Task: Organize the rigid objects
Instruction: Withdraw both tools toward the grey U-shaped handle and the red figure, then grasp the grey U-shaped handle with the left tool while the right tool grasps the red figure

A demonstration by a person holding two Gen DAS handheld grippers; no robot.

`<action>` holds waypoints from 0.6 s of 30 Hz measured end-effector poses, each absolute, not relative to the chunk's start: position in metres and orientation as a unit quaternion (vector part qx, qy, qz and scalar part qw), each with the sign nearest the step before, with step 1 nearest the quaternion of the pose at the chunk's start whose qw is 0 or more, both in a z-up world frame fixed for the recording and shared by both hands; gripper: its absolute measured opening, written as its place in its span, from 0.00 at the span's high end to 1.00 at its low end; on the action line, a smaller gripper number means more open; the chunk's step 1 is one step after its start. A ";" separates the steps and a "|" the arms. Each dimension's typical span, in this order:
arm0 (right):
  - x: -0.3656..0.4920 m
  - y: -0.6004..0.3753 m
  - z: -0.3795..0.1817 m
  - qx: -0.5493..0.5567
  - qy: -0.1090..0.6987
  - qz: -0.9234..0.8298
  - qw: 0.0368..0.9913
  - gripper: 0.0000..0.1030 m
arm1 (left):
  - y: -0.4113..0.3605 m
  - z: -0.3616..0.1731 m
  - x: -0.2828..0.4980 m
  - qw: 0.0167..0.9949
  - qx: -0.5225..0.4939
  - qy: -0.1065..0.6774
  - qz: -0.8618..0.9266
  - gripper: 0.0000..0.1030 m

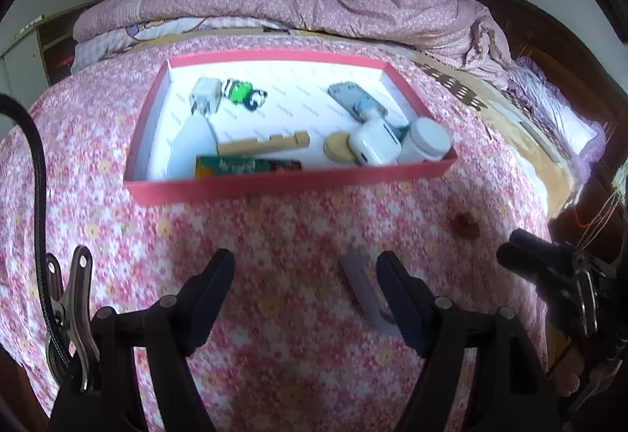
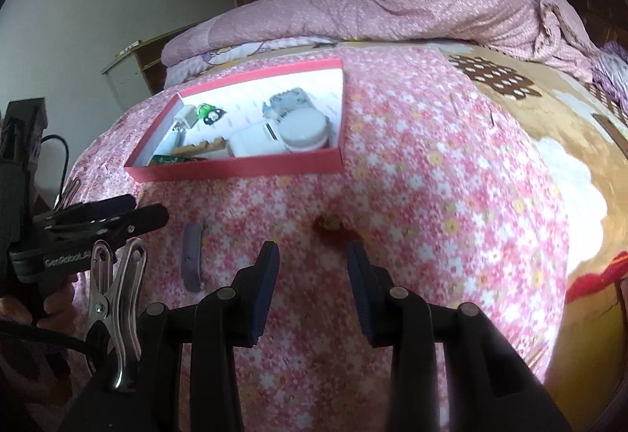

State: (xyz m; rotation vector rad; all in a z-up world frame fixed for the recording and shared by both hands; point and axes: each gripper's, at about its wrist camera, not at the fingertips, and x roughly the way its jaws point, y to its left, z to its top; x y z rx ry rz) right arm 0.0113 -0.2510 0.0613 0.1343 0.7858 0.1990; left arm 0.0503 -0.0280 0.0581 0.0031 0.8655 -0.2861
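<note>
Two hand-held grippers hover over a floral bedspread point(image 1: 274, 236), both with jaws apart and empty. A grey flat bar point(image 1: 367, 294) lies just beside the left gripper point(image 1: 304, 271); a small red-and-gold trinket point(image 2: 331, 226) sits just ahead of the right gripper point(image 2: 312, 263). The red tray point(image 1: 290, 183) beyond already holds chargers, a jar and wooden pieces. On soft bedding, either piece could sink or skid aside under closing pads. "GenRobot" is partly legible on the left gripper's body; the tray liner's print is unreadable
</note>
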 end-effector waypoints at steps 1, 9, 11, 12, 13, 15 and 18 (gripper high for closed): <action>0.011 -0.252 0.060 0.067 0.383 0.096 0.916 0.64 | -0.028 0.056 0.048 0.896 0.000 0.421 -0.140 0.24; 0.006 -0.258 0.048 0.068 0.388 0.083 0.915 0.64 | -0.042 0.047 0.041 0.886 0.018 0.435 -0.159 0.24; 0.005 -0.259 0.046 0.071 0.390 0.082 0.914 0.64 | -0.045 0.046 0.039 0.884 0.022 0.435 -0.168 0.24; 0.004 -0.260 0.044 0.072 0.391 0.082 0.914 0.64 | -0.046 0.046 0.036 0.885 0.025 0.433 -0.172 0.24; 0.003 -0.261 0.043 0.074 0.391 0.082 0.914 0.64 | -0.048 0.046 0.034 0.885 0.029 0.430 -0.177 0.24; 0.002 -0.262 0.041 0.076 0.391 0.082 0.913 0.64 | -0.050 0.045 0.028 0.884 0.037 0.426 -0.189 0.24; 0.000 -0.262 0.039 0.077 0.390 0.084 0.914 0.64 | -0.056 0.042 0.022 0.880 0.048 0.426 -0.205 0.24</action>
